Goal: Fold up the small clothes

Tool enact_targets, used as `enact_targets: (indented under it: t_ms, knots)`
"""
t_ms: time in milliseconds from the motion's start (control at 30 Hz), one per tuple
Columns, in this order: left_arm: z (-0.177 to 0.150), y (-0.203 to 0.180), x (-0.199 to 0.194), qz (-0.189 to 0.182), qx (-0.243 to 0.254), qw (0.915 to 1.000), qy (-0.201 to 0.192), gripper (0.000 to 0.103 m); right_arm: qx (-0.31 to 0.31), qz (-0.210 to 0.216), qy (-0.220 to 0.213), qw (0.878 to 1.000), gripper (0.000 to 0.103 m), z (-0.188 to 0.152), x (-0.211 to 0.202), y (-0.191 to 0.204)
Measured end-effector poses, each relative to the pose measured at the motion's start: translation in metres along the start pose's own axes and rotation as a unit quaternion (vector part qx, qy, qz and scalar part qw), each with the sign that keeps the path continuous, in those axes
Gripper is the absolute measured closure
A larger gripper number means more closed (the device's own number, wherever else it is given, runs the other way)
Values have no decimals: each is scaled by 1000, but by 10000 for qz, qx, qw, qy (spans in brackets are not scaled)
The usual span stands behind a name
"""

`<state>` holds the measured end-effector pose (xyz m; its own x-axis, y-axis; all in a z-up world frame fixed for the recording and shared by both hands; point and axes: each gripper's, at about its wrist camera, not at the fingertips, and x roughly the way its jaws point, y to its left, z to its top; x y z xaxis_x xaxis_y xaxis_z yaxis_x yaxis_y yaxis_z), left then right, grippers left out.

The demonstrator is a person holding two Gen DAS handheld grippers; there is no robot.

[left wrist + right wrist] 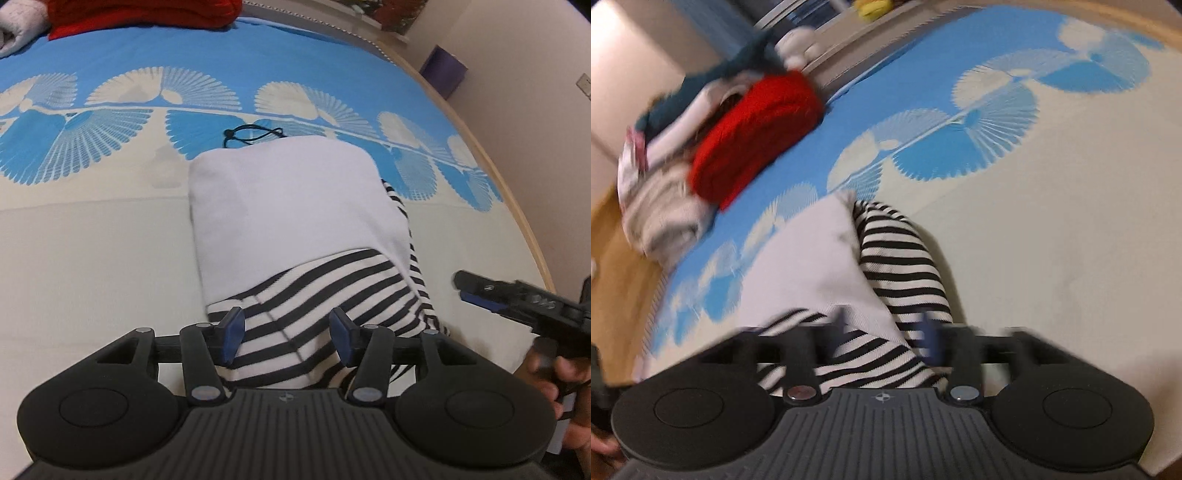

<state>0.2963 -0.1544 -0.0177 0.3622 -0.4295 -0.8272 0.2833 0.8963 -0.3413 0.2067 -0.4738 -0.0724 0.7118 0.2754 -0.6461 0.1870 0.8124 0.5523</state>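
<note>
A small garment lies folded on the bed, with a plain white panel (288, 206) on top and a black-and-white striped part (314, 295) at the near end. A black drawstring (255, 132) pokes out at its far edge. My left gripper (288, 332) is open, its blue pads above the striped end, nothing between them. My right gripper (480, 291) comes in from the right of the garment. In the blurred right wrist view my right gripper (886, 332) is open over the striped cloth (901, 266) and white panel (812, 266).
The bed has a cream and blue fan-patterned cover (110, 258). A pile of clothes with a red knit (753, 136) on top sits at the far side, also in the left wrist view (147, 14). The bed's wooden edge (517, 206) runs along the right; a purple box (443, 70) stands beyond.
</note>
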Motion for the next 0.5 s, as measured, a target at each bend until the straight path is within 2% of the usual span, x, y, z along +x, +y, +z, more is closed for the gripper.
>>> enact_targets:
  t_ms: [67,167,267,300,333,367,400,500]
  knots:
    - [0,3,-2,5,-12,10000,2,47,-315,-110,171,9993,39,0,17,12]
    - [0,8,-5,31,17,10000,-7,47,-493,-192,484,9974,39,0,39,18]
    - [1,13,-7,71,-18,10000,20,47,-609,-272,616,9959,42,-1,56,16]
    - [2,14,-6,72,-34,10000,40,46,-628,-244,658,9956,54,-2,60,17]
    - [2,14,-5,61,-46,9999,75,45,-683,-163,701,9951,73,-4,61,18]
    - [3,14,-4,44,-49,9999,106,42,-773,-85,723,9943,83,-5,62,21]
    - [3,13,-3,26,-49,9999,122,39,-913,-5,702,9933,97,-7,59,24]
    - [4,5,1,0,33,9999,152,33,-1098,357,337,9927,99,-4,39,30]
